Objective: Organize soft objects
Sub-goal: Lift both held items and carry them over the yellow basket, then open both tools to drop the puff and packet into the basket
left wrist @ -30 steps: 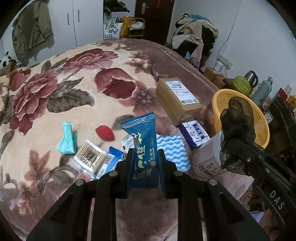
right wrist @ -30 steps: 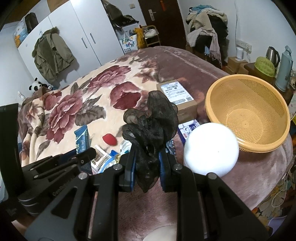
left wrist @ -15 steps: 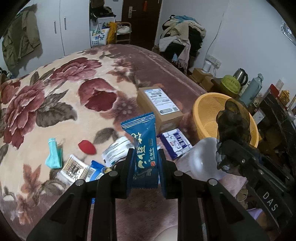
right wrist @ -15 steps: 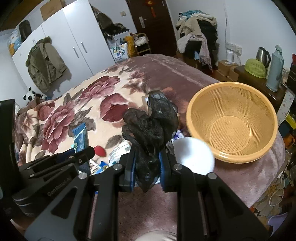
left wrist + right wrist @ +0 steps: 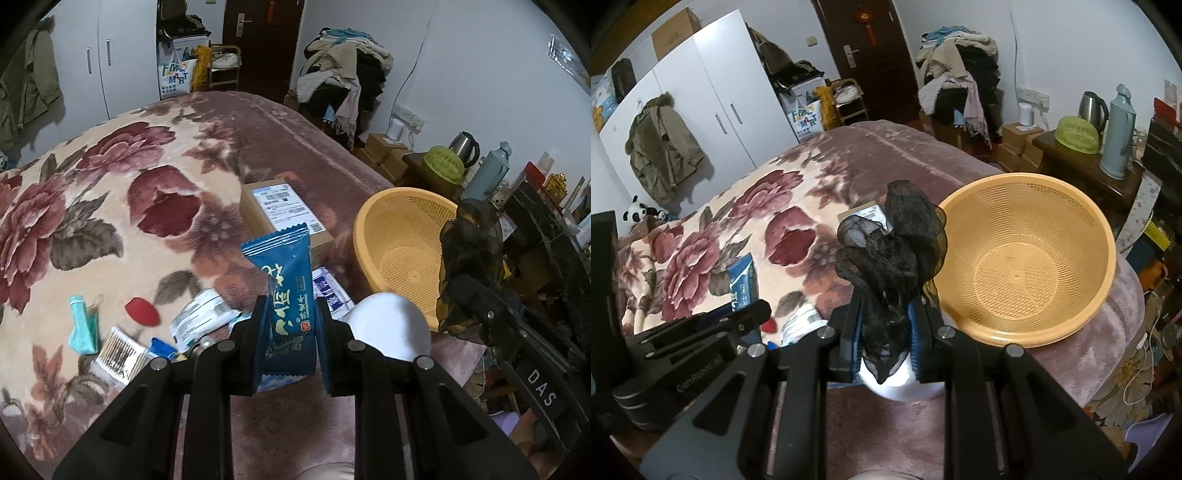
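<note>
Above the bed [image 5: 110, 206], my left gripper [image 5: 290, 332] pinches a blue packet [image 5: 288, 295]; my right gripper [image 5: 886, 332] clamps black mesh fabric [image 5: 890, 258] beside the basket [image 5: 1027, 258].

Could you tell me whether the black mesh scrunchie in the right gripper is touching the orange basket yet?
Cannot tell. In both wrist views the black mesh scrunchie overlaps the orange basket rim, so no gap or contact shows.

"DAS" is printed on the right gripper [image 5: 476, 291]; "FAMILY MART" reads on the bag [image 5: 173, 75] by the wardrobe.
</note>
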{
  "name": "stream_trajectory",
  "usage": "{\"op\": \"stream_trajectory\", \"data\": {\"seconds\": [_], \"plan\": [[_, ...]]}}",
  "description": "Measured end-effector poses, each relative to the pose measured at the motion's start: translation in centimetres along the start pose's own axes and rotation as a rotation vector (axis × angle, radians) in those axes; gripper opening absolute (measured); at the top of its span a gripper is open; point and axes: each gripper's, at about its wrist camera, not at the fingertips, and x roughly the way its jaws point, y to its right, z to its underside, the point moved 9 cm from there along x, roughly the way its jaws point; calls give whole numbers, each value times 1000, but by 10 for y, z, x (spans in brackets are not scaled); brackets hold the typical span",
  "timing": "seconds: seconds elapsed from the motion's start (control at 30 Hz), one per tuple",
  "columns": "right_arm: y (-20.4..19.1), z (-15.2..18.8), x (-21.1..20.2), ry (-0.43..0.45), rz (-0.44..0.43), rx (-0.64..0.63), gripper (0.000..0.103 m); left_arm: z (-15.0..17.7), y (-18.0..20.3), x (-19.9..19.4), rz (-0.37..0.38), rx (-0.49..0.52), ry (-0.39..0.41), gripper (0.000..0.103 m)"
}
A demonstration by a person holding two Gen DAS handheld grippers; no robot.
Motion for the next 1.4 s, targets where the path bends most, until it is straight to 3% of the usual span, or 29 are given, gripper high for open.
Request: {"op": "stream_trajectory", "data": {"seconds": [0.47,0.87,0.9,0.97,1.03,1.07,1.1,1.17,1.33,1.4], "plan": [[65,-27,5,26,109,88,20,-42,74,43,130,54,-26,23],[128,-28,15,13,171,225,21,-54,143,98,228,123,-78,24],[132,-28,16,13,170,235,21,-55,147,102,240,123,-80,26],[138,-28,18,3,167,253,22,-58,153,108,255,120,-81,41],[144,-26,20,-3,159,276,28,-63,158,110,278,107,-67,90],[147,-26,20,-2,158,284,43,-65,159,110,290,104,-64,99],[149,-25,20,1,158,292,67,-66,160,108,304,100,-57,102],[152,-23,17,17,157,301,86,-68,155,102,299,99,-43,102],[152,-22,14,16,171,302,86,-69,134,91,214,109,-18,102],[150,-21,13,12,182,294,99,-68,123,88,164,110,-3,102]]}}
